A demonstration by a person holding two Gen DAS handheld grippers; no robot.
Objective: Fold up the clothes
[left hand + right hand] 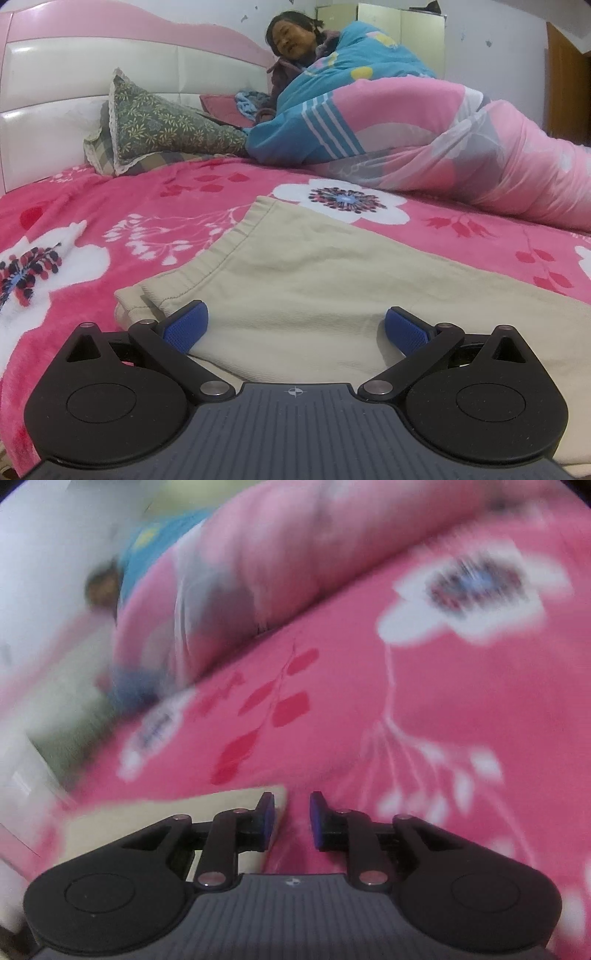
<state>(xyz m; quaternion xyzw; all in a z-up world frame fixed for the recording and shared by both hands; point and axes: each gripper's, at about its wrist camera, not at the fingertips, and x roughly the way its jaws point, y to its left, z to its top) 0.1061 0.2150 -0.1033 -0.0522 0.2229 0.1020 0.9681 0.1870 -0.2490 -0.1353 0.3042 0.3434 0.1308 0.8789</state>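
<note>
Garment: a beige garment [314,280] with an elastic, gathered band lies spread flat on the pink floral blanket [177,206], probably laid out so its edges can be caught and turned over. What kind of garment it is cannot be told for sure; the band suggests trousers or a skirt.

Left tongs: the left gripper [295,328] stands spread wide, low over the near part of the cloth, with the beige fabric lying between and beyond its blue pads [184,328]. The pads press on nothing. The wide stance reads as ready to take a broad bite of fabric, or as a hand parked while the other one works.

Right tongs: the right gripper [291,819] has its jaws only a little apart, with pink blanket showing through the gap and nothing pinched. A corner of the beige garment [177,812] lies just to the left of its left finger and under that side of the tool.

Blur: the right wrist view is smeared, so finer detail there is uncertain.

Beyond the tongs: a person [291,40] reclines under a pink and blue quilt [406,122] well beyond the garment, next to a green patterned pillow [162,125] by the headboard [74,81].

Judgement: the fold looks barely begun; the cloth lies mostly in one flat layer.
</note>
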